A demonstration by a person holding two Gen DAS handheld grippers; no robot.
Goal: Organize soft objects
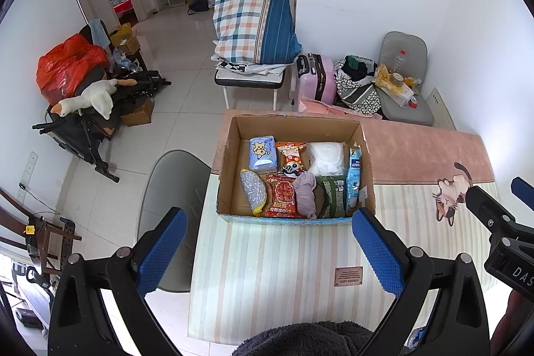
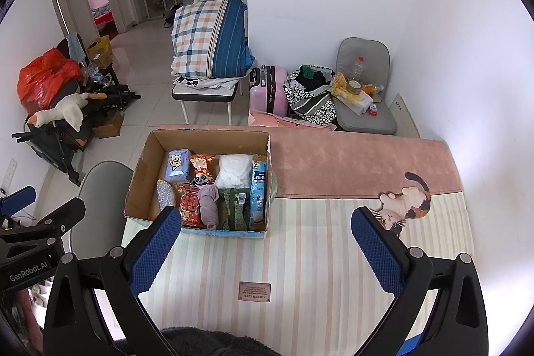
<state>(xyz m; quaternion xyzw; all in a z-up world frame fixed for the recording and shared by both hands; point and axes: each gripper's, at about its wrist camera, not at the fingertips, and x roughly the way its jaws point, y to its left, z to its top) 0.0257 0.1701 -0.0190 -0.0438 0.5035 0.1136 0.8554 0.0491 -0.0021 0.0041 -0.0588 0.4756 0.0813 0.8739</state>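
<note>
Striped in pale green, cream and peach, the table mat (image 1: 283, 256) fills the foreground of both views, with a small brown label (image 2: 254, 291) stitched near its close edge and a dark fleecy fabric (image 1: 300, 339) seen at the very bottom. The left gripper (image 1: 268, 251) is held above the mat with its blue pads spread wide apart, and nothing is gripped between them. The right gripper (image 2: 265, 252) is likewise held wide open and empty, over the striped area to the right of the box. A cat picture (image 2: 405, 202) is printed where the stripes meet a pink band of the mat.

An open cardboard box (image 1: 233, 162) is set on the mat's left part, at the table edge. Soft items are packed inside in two rows: a silver scrubber (image 1: 252, 194), a red wipes pack (image 1: 281, 197), a mauve cloth (image 1: 306, 194) and a green packet (image 1: 330, 196) in the near row; a blue tissue pack (image 1: 262, 153), an orange snack bag (image 1: 291, 155) and a white bundle (image 1: 325, 157) behind. A light blue pouch (image 1: 353, 181) is stood along the right wall.

Beyond the table, a grey chair (image 2: 362, 89), a pink suitcase (image 2: 268, 90) and a plaid pillow (image 2: 210, 39) on a bench are seen on the tiled floor.
</note>
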